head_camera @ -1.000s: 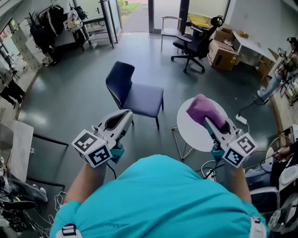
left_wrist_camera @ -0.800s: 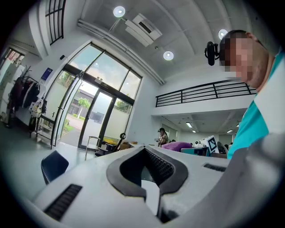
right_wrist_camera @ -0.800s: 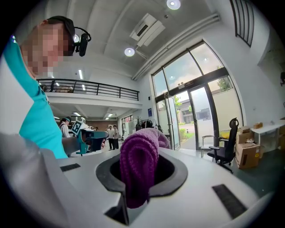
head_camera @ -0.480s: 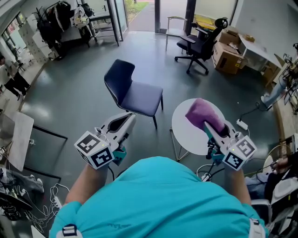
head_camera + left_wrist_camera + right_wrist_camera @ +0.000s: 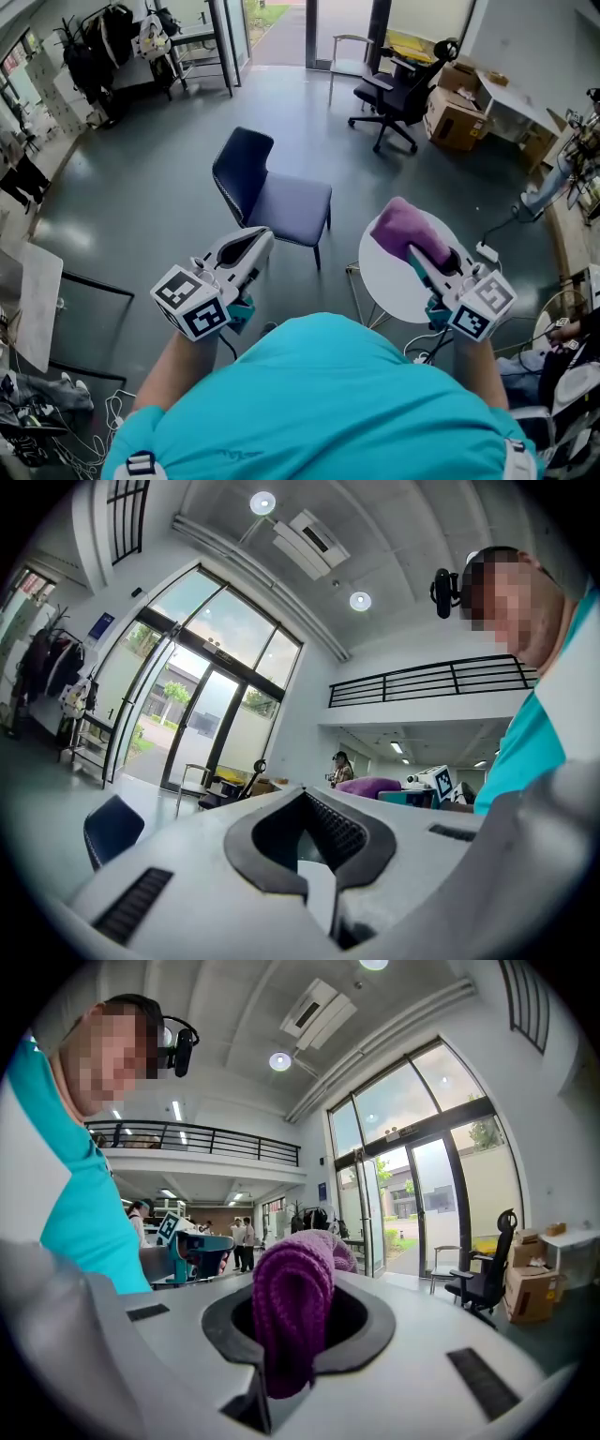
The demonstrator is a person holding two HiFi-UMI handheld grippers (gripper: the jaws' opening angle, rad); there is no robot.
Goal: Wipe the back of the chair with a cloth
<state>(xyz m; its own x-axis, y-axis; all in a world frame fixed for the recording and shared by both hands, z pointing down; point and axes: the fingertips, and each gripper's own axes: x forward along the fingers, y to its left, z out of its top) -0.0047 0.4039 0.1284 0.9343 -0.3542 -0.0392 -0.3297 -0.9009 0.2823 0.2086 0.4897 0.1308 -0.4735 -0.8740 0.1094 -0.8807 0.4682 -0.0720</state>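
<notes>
The right tool [image 5: 419,255] is clamped on a purple knitted cloth [image 5: 405,228], with a thick fold bulging ahead of its jaws. The left tool [image 5: 261,236] is closed on nothing. The navy chair's backrest [image 5: 242,161] stands well ahead of both tools, to the left of the cloth. I would carry the cloth forward-left, press its broad fold flat against the backrest, and stroke from the top down. The left tool could steady the seat [image 5: 292,204].

An open office hall: swivel chair [image 5: 394,92], cardboard boxes [image 5: 455,117], glass entrance doors [image 5: 427,1213].
</notes>
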